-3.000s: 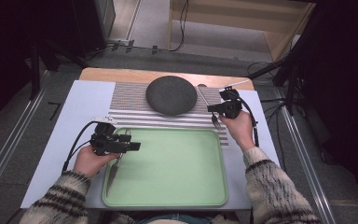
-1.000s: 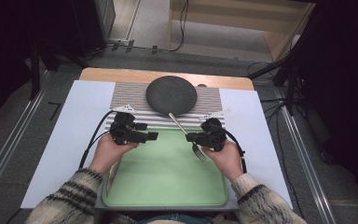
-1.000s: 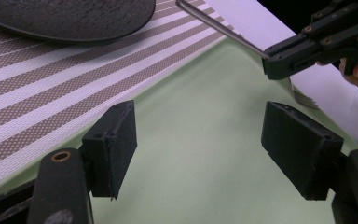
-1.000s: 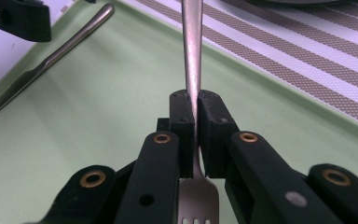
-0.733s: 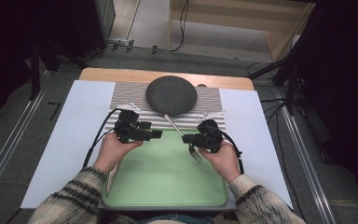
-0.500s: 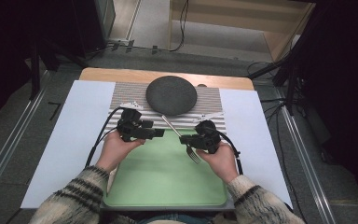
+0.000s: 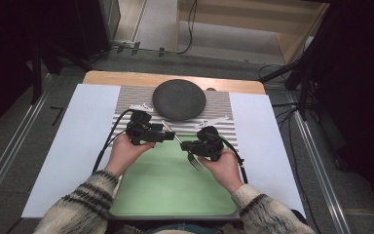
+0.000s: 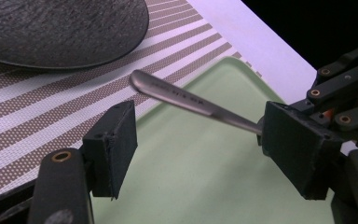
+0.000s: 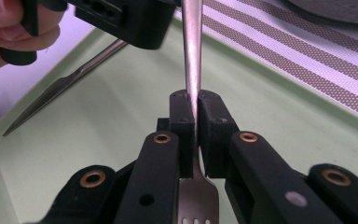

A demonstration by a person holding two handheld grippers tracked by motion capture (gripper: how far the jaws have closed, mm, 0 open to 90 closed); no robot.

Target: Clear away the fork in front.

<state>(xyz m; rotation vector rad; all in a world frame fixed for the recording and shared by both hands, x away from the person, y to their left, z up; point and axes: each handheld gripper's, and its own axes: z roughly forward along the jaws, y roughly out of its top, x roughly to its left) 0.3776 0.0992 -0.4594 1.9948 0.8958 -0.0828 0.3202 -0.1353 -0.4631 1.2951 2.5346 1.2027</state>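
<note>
A white table [image 7: 73, 141] stands in a dark room, with a striped mat [image 7: 221, 105] across its far middle and a green tray [image 7: 170, 185] at the near edge. A dark round plate [image 7: 179, 99] lies on the mat. The right gripper [image 7: 185, 145] hovers over the tray's far edge, its jaws clamped together on a fork [image 9: 192, 56] partway along the handle; the tines [image 9: 196, 205] point back toward the person and the handle runs out toward the mat. In the left gripper view the fork's handle end [image 8: 177, 93] hangs in the air between the jaws of the left gripper [image 8: 196, 140], which stand wide apart and touch nothing, while the right gripper's black body sits at the right edge of that view, gripping the fork. A knife [image 9: 60, 86] lies along the tray's left rim, below the left hand [image 7: 126, 151]. Both sleeves are striped knit.
</note>
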